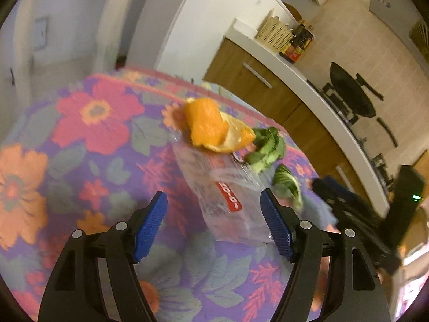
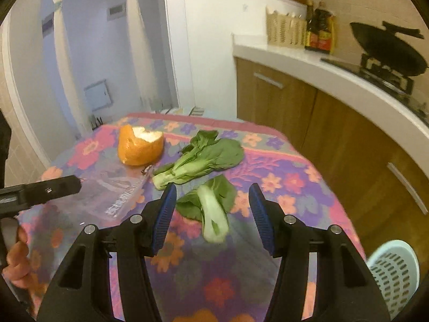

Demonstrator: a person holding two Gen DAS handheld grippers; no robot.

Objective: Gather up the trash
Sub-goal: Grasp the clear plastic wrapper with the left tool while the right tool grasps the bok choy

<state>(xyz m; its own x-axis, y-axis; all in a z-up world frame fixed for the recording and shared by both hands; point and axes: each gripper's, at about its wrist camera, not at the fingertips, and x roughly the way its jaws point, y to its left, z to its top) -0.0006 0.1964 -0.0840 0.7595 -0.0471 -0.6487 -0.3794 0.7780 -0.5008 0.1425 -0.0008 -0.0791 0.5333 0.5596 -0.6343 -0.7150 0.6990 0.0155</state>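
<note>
Trash lies uncollected on the flowered counter: an orange peel, a clear plastic wrapper just beside it, a leafy green stalk and a smaller green piece. The left claw is spread and empty over the wrapper's near end, and the right claw is spread around the smaller green piece, not pinching it. The pale blue basket sits beside the counter, so, judging by this, every item remains to collect.

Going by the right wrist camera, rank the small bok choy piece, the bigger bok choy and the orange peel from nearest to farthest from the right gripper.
From the right gripper:
1. Small bok choy piece, between the open fingers.
2. Bigger bok choy, just beyond.
3. Orange peel, farther back, to the left.
</note>
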